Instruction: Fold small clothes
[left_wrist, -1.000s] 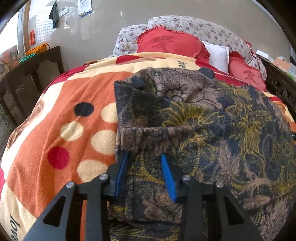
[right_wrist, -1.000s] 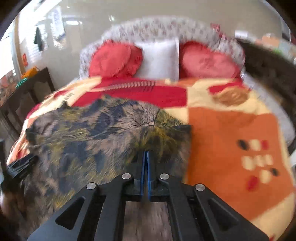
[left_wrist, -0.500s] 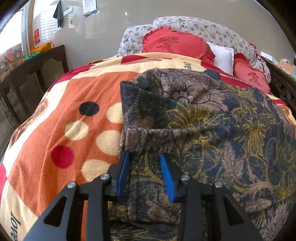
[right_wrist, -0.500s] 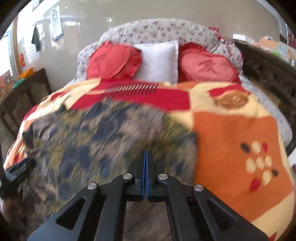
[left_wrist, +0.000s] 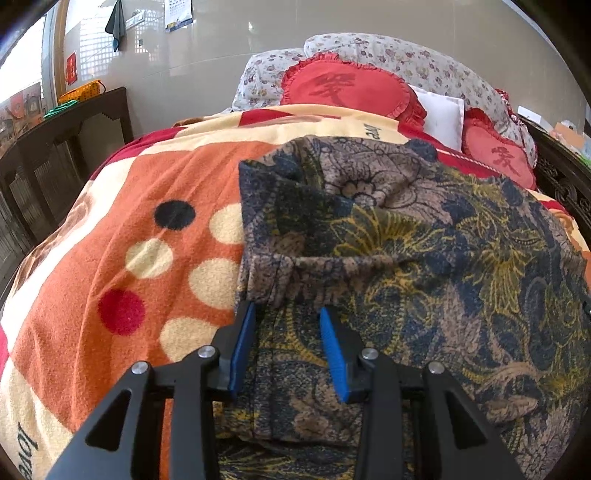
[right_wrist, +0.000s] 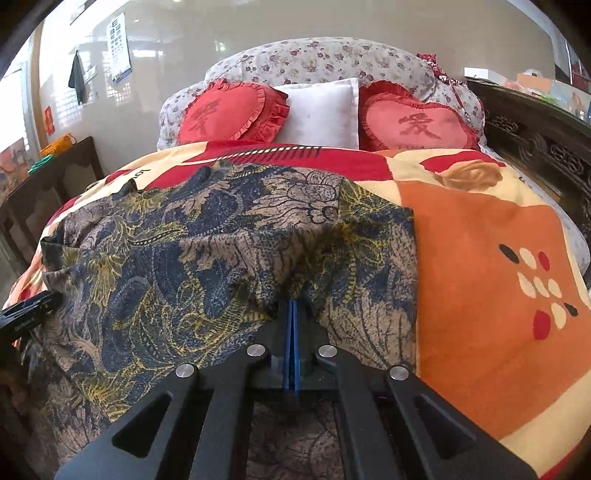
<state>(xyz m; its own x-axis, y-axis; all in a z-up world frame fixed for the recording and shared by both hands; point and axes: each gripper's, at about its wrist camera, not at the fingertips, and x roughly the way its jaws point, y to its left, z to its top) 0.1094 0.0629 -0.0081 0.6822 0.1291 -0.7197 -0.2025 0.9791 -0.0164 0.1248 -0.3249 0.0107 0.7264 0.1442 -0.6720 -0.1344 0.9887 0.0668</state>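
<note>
a patterned garment (left_wrist: 424, 258) lies spread over the orange blanket (left_wrist: 110, 258) near the foot of the bed, soft, light and floppy, likely to sag and slide wherever it is unsupported. the right tool (right_wrist: 292, 314) is clamped shut on a pinch of its near hem; the left tool (left_wrist: 286, 334) stands partly open astride the ribbed cuff at the left, gripping nothing. hems and corners look the surest holds.

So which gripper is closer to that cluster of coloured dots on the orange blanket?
Left. The left gripper hovers beside the dot cluster, at the patterned garment's edge. The right gripper, shut on the garment, has fabric between it and its nearest dots.
</note>
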